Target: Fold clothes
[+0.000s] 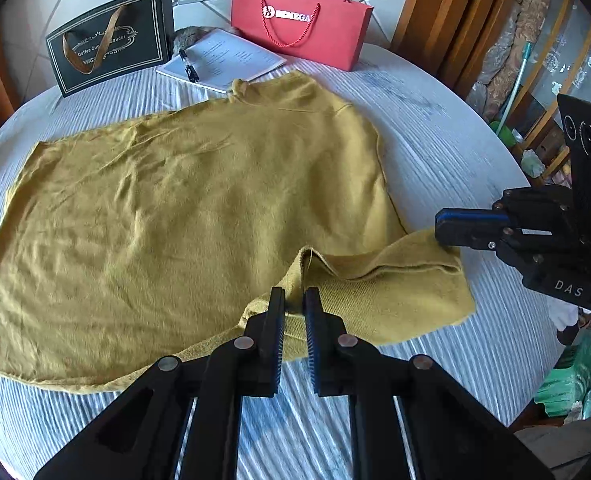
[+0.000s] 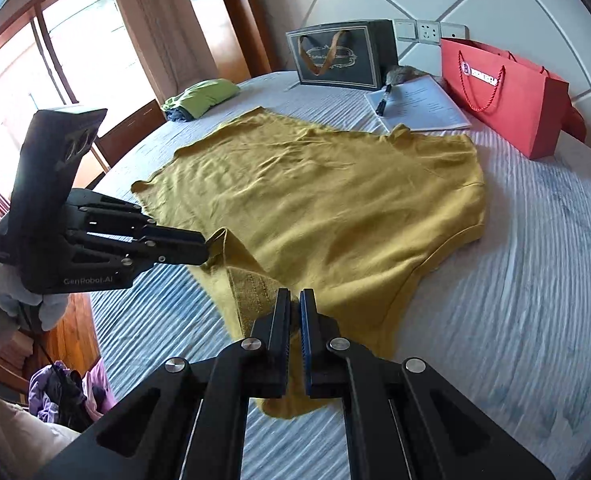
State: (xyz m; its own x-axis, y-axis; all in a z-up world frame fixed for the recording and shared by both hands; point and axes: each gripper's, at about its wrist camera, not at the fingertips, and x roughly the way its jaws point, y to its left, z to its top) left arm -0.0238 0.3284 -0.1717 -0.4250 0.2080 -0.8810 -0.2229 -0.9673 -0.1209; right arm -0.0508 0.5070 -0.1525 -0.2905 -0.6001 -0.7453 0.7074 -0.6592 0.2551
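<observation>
A: Where's the garment?

B: Mustard sweater spread flat on the striped bedcover, filling centre-left of the left wrist view. Long axis runs from the hem at far left to the collar at upper centre, beside the papers.

A: Grippers?

B: Both are on the near sleeve, lower centre-right of that frame. Left gripper has its jaws nearly together with sleeve cloth between them, close to the armpit. Right gripper touches the cuff end; looks clamped on it, right wrist view shows fabric between narrow jaws.

A: Sleeve direction?

B: Sticks out rightward from the body, roughly across the sweater's long axis. Body lies ahead and left of both grippers; left one's nearer it.

A: Stage?

B: Sleeve out, body unfolded. Probably sleeve goes over the body.
</observation>
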